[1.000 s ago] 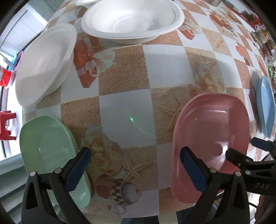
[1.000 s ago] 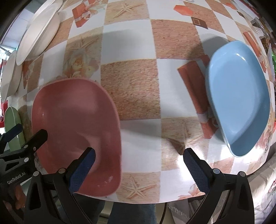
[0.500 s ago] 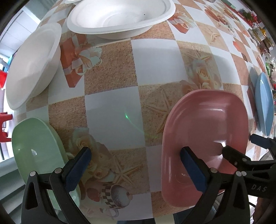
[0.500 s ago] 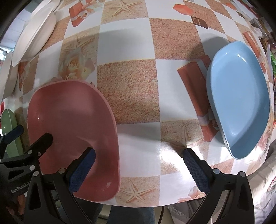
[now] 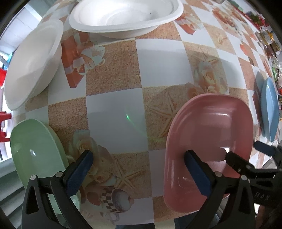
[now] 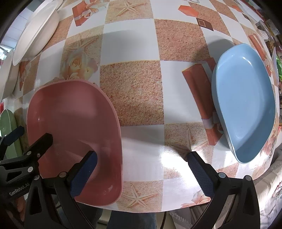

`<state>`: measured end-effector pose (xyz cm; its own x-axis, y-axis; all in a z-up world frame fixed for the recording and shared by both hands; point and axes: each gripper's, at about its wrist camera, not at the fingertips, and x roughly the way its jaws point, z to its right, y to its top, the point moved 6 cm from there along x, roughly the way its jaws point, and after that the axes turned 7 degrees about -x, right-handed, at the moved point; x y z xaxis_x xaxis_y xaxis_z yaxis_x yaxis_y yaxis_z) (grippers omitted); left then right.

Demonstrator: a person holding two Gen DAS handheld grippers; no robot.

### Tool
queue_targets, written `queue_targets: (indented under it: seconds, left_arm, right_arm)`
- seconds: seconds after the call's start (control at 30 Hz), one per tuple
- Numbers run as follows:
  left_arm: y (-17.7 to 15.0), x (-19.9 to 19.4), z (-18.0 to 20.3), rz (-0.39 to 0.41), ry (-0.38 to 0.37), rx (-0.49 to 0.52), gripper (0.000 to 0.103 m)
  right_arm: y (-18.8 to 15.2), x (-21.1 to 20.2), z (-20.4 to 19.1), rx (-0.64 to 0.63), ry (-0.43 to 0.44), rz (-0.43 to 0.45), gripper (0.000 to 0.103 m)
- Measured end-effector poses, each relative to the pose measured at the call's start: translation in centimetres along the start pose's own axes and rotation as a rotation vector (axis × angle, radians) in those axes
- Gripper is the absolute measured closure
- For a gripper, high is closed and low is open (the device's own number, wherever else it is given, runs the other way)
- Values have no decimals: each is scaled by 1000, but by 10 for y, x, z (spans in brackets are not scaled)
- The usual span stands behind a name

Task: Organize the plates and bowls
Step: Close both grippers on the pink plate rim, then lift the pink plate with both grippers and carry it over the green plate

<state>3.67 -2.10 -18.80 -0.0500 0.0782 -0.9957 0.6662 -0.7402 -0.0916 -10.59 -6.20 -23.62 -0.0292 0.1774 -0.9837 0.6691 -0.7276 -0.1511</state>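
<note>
A pink oval plate (image 5: 211, 133) (image 6: 74, 123) lies at the table's front edge. My left gripper (image 5: 139, 171) is open; its right finger hangs over the pink plate's near left part and its left finger is beside a green plate (image 5: 33, 148) (image 6: 8, 130). My right gripper (image 6: 142, 173) is open too, its left finger over the pink plate's near right part and its right finger over bare tablecloth. A blue plate (image 6: 245, 102) (image 5: 269, 109) lies to the right. Two white bowls (image 5: 123, 15) (image 5: 31, 65) sit at the back left.
The checkered tablecloth (image 6: 130, 93) is bare between the pink and blue plates. The table's front edge (image 6: 141, 210) runs just under both grippers, with a person's legs below it. Cluttered goods (image 5: 264, 35) line the far right.
Both views have drifted slightly, so the pink plate sits a little higher in them. No plate has moved on the table. Both grippers stay open.
</note>
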Motion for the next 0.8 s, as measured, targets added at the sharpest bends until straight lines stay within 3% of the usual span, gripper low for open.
queue_targets:
  seconds: [0.1,0.2,0.27,0.37,0.4,0.43,0.47,0.53,0.8]
  left_arm:
    - [4,-4,6,-6,-10,12,8]
    - [2,-11,16,3,-17,51,22]
    - [0,-14,21,1,-20,61,30]
    - [-2,-19,29,4,-26,82,45]
    - [-2,-20,32,12,-25,97,56]
    - [-2,-22,36,18,-33,112,69]
    - [-3,-23,39,21,-35,126,74]
    - [-4,-24,41,18,-36,132,75]
    - [-2,-27,25,-24,-24,103,78]
  right_arm:
    - [0,0,2,12,-2,15,3]
    - [-2,-13,-4,-19,-2,36,19]
    - [-5,-22,-9,-39,0,46,36]
    - [-9,-33,-14,-65,-2,62,51]
    - [-10,-37,-15,-72,-4,68,56]
    - [-10,-39,-16,-74,1,75,68]
    - [-11,-43,-17,-74,30,80,82]
    - [-13,-45,-19,-61,85,73,83]
    - [-16,-63,-18,-56,109,61,83]
